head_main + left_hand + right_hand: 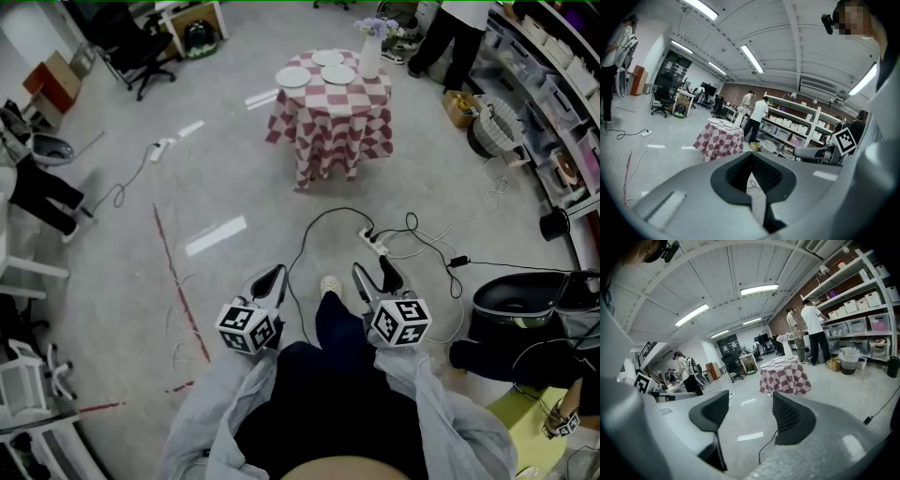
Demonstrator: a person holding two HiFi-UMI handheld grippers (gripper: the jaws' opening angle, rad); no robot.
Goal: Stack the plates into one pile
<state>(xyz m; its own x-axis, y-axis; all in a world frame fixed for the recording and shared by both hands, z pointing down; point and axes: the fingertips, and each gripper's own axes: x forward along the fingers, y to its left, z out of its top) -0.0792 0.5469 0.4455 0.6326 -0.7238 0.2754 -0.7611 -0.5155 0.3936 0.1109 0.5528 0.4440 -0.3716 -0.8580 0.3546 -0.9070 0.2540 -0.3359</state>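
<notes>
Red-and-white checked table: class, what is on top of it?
Three round white plates side by side and a white vase of pale flowers. The draped checked cloth hides everything underneath.

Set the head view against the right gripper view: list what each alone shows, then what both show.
Head view only: the left gripper, shut, both marker cubes, the person's shoe and a red line on the floor.

Right gripper view only: the ceiling lights and the brick wall.

Both: the right gripper, open and empty, and the checkered table with three plates lying side by side and a vase.
</notes>
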